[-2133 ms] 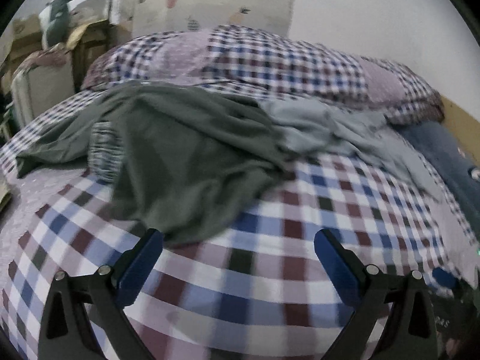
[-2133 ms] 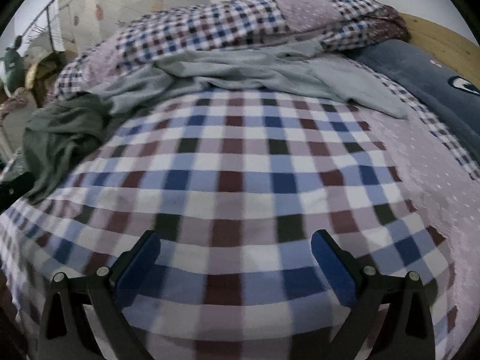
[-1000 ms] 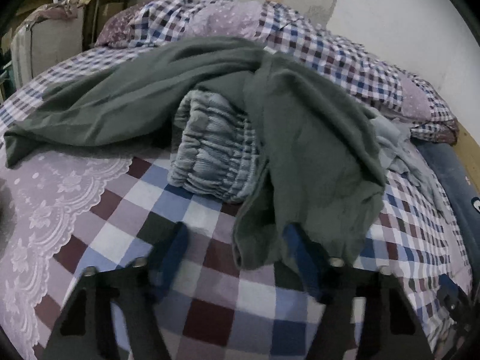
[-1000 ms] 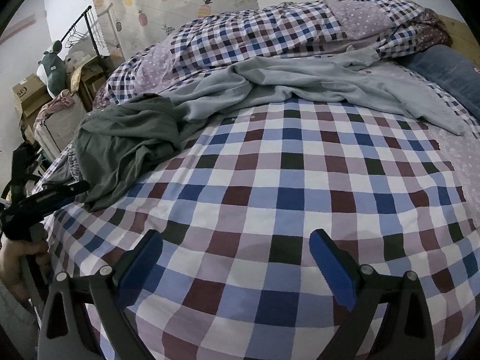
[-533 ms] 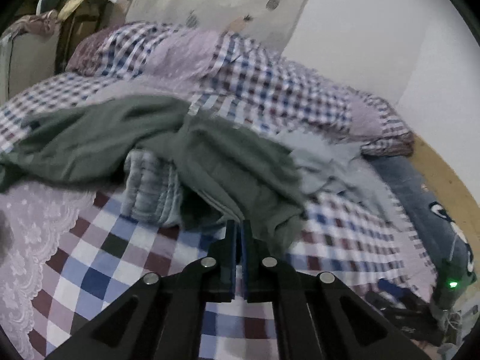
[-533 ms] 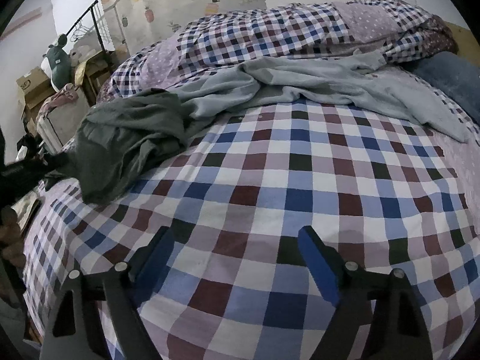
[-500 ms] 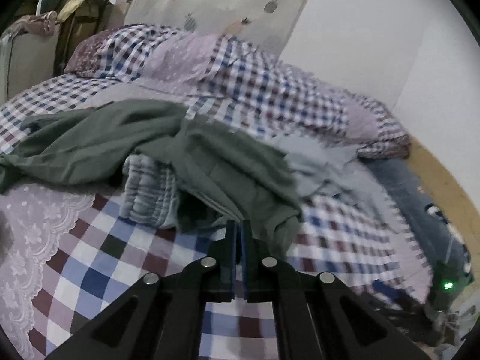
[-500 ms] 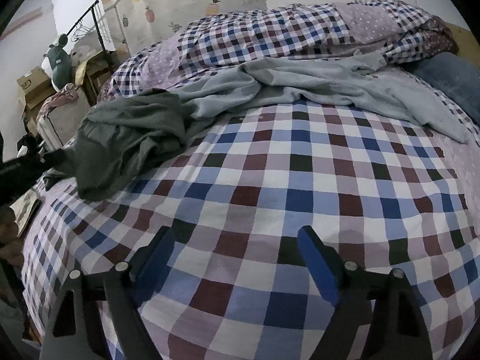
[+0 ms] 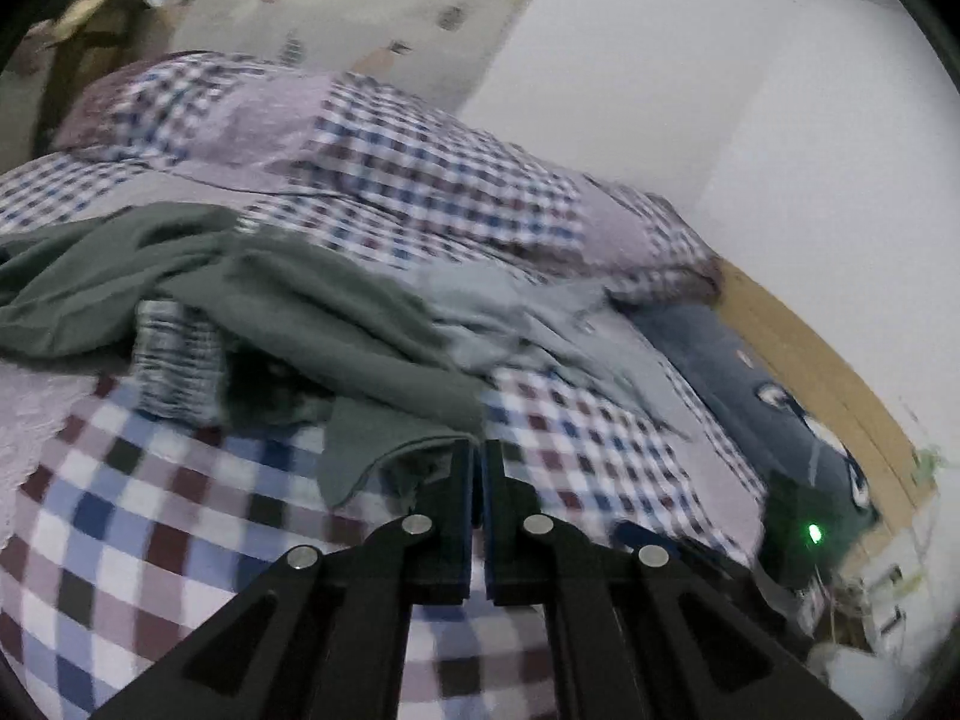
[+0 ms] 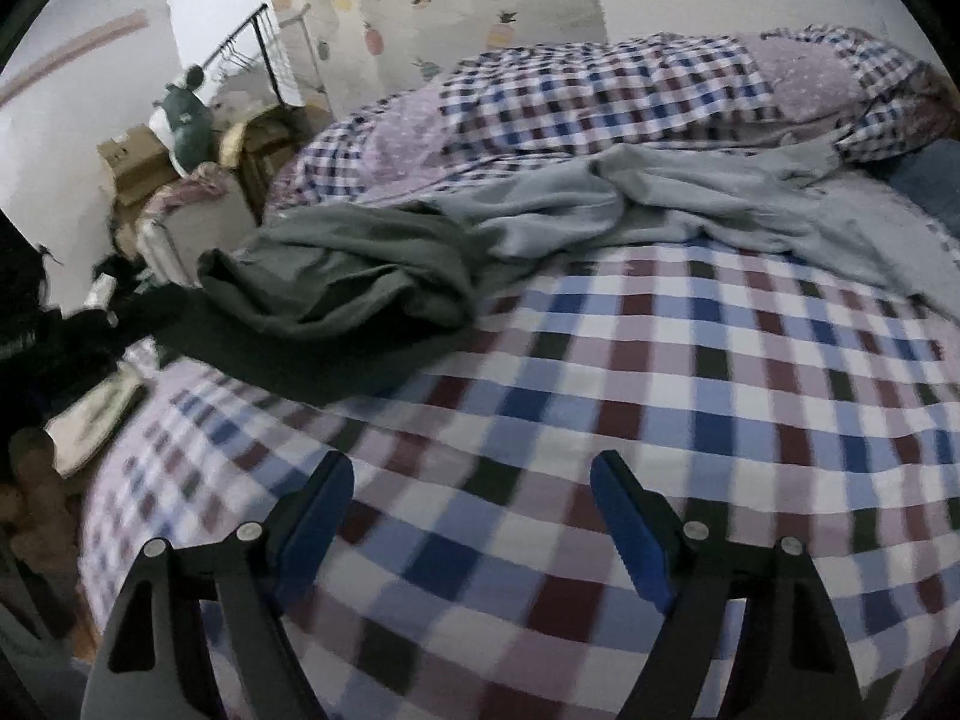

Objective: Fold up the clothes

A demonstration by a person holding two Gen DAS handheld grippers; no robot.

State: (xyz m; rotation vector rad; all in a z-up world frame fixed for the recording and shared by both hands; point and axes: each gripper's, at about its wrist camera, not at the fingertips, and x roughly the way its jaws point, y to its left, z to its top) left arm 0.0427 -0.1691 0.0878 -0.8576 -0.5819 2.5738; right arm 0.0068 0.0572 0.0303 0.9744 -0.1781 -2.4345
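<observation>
Pinching green garment [image 9: 336, 324] hem, left gripper [image 9: 478, 450]; right gripper [image 10: 471, 486] agape.

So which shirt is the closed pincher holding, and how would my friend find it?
Look at the bed with the big checked cover. On its left side lies a crumpled pile of clothes, and the one held is the dark green garment, its edge pinched by the left gripper. The pale grey garment beside it is much lighter and lies nearer the pillows.
</observation>
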